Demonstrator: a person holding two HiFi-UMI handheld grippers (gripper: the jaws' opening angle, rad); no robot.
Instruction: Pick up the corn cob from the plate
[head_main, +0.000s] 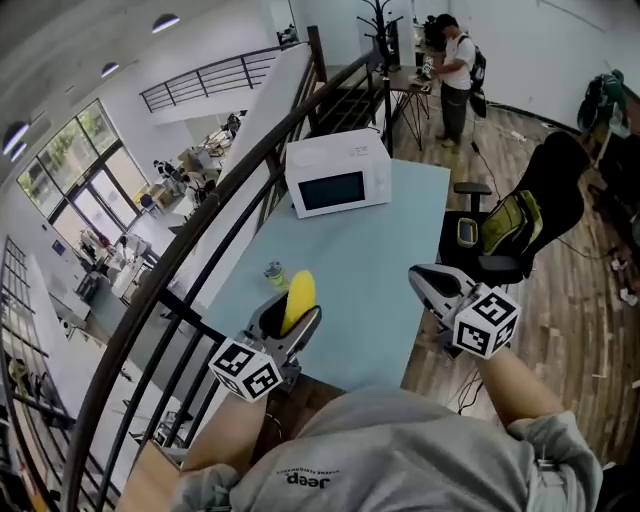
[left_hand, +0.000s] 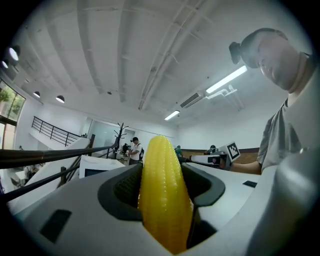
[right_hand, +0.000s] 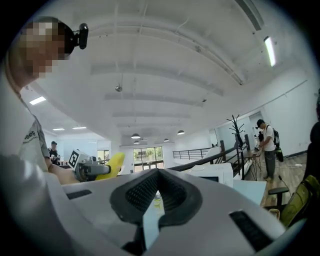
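Left gripper view, knobbly tapered corn cob (left_hand: 162, 195)

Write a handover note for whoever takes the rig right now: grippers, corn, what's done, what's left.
Left gripper: shut on the yellow tapered corn cob, tip sticking out past the jaws, over the near edge of the light blue table.
Right gripper: shut, nothing in it, off the table's near right corner.
Plate: not in any view.
Done: cob is picked up and off the table.
Left: nothing of the pickup itself; hold the grip steady.
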